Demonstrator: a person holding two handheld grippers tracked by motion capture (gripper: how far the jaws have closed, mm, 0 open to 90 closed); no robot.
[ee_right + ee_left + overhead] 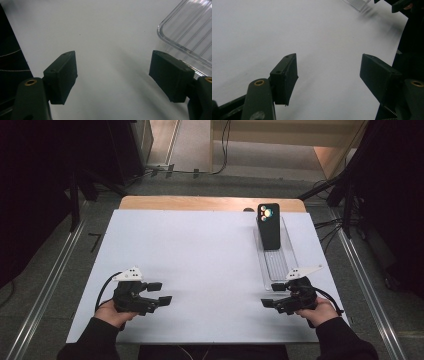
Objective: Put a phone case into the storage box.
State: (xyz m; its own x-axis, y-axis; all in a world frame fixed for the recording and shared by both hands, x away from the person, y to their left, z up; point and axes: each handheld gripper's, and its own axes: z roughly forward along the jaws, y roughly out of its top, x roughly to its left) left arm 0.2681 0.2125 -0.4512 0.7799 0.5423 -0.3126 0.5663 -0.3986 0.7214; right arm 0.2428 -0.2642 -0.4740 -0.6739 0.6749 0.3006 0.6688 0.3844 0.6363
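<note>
Both tongs are held spread and empty over the white counter. The right tongs are seen just beside the near end of the clear tray; a black phone is stood on its far end. The left tongs are kept well apart, near the left edge.

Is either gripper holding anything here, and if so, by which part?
Nothing is held. The left gripper and right gripper both have open jaws over the bare white table.
</note>
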